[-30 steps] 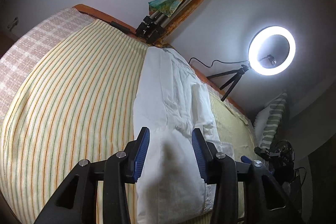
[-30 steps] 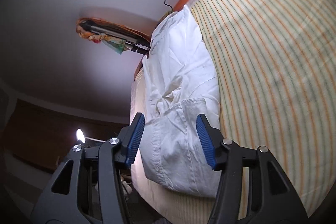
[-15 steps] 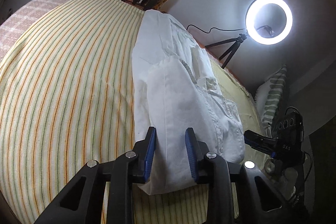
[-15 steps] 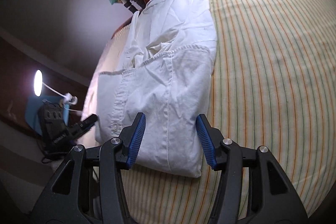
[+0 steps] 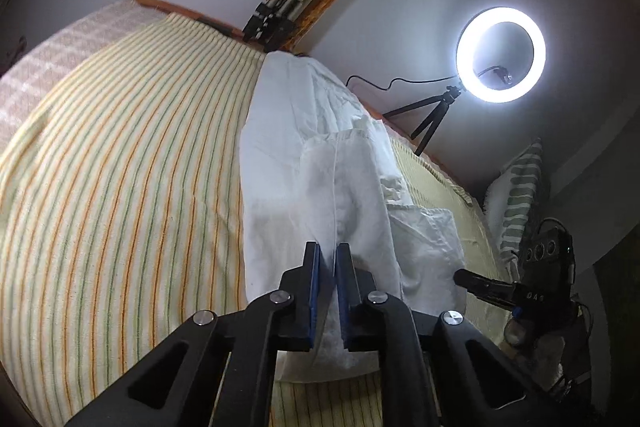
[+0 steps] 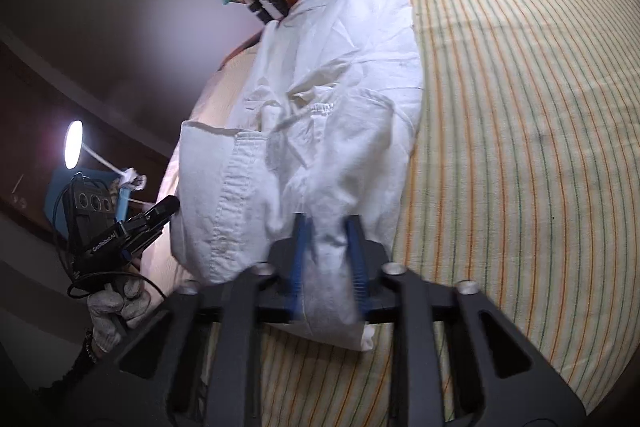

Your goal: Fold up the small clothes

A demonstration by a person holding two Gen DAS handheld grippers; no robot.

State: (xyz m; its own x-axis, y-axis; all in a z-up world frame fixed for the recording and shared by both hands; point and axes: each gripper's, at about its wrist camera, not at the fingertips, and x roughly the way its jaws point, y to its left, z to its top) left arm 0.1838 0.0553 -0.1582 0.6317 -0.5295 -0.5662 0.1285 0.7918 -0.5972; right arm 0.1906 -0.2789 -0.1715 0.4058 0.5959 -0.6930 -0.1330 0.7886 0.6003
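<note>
A white shirt (image 5: pixel 320 163) lies on the bed, on its striped sheet (image 5: pixel 120 187), as a long narrow bundle whose long axis runs away from both grippers toward the ring light (image 5: pixel 501 55) and the wall behind it. The near end of that bundle is the end being worked. The left gripper (image 5: pixel 326 267) has just been closing its fingers and they are now clenched on a thin pinch of cloth at that near hem, the blue pads (image 5: pixel 314 279) almost together with fabric between them. The right gripper (image 6: pixel 328 251) has also just been closing; its blue pads are blurred, but a thicker gather of the same near edge sits between them and they look pressed onto it, so it seems to be grasping the shirt too. From the right wrist view the left gripper shows off to the side of the shirt, held in a gloved hand (image 6: pixel 114 311). Both grips sit at the hem end, so the likely fold carries this end along the shirt's length toward the far, collar-side end.
</note>
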